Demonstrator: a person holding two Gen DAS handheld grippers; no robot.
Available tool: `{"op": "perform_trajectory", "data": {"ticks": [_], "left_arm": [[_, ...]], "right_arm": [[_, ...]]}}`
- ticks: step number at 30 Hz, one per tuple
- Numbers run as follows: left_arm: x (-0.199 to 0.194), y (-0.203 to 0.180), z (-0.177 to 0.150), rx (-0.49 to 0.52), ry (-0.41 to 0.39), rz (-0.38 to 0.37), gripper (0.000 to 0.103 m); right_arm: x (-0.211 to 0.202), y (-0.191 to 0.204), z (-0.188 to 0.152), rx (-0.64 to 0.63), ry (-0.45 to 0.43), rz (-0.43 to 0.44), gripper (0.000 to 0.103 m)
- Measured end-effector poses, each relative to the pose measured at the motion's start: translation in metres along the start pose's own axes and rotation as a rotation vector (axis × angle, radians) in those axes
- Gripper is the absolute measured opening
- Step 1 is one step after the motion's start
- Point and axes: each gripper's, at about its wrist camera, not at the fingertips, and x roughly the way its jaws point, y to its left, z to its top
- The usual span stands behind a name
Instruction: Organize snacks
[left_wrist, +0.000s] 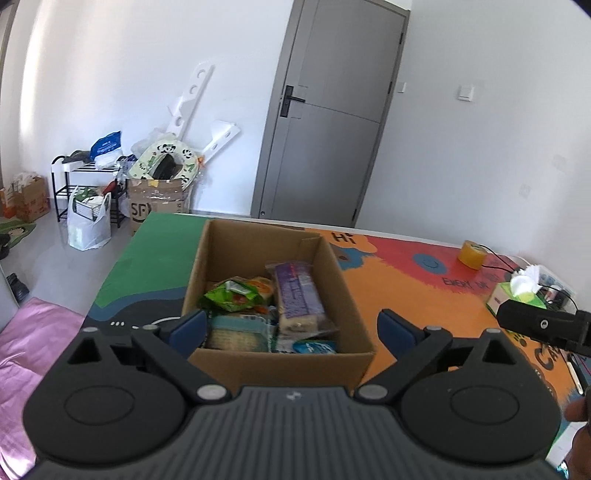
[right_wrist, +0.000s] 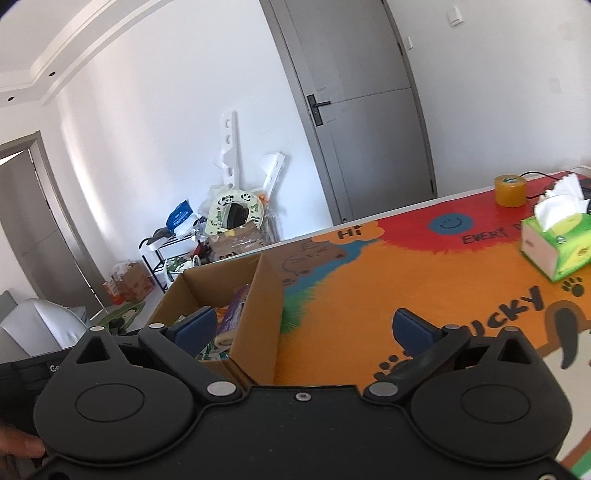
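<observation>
Above the snack-filled cardboard box (left_wrist: 280, 295), the left hand-held gripper (left_wrist: 291, 326) and right hand-held gripper (right_wrist: 303, 325) gape wide, empty.

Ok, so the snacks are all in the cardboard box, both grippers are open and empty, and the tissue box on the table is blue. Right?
One thing is off: the tissue box is green, not blue, as the right wrist view shows. The rest holds: the snacks lie in the cardboard box, and the left gripper and right gripper are both open and empty.
</observation>
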Motion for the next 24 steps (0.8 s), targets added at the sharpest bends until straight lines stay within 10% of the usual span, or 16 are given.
{"op": "perform_trajectory", "data": {"ticks": [24], "left_arm": [[-0.036,-0.020,-0.010,0.071,-0.017,-0.073,0.101]], "right_arm": [[-0.062,-0.011,-0.003,-0.018,-0.074,-0.039,0.103]]}}
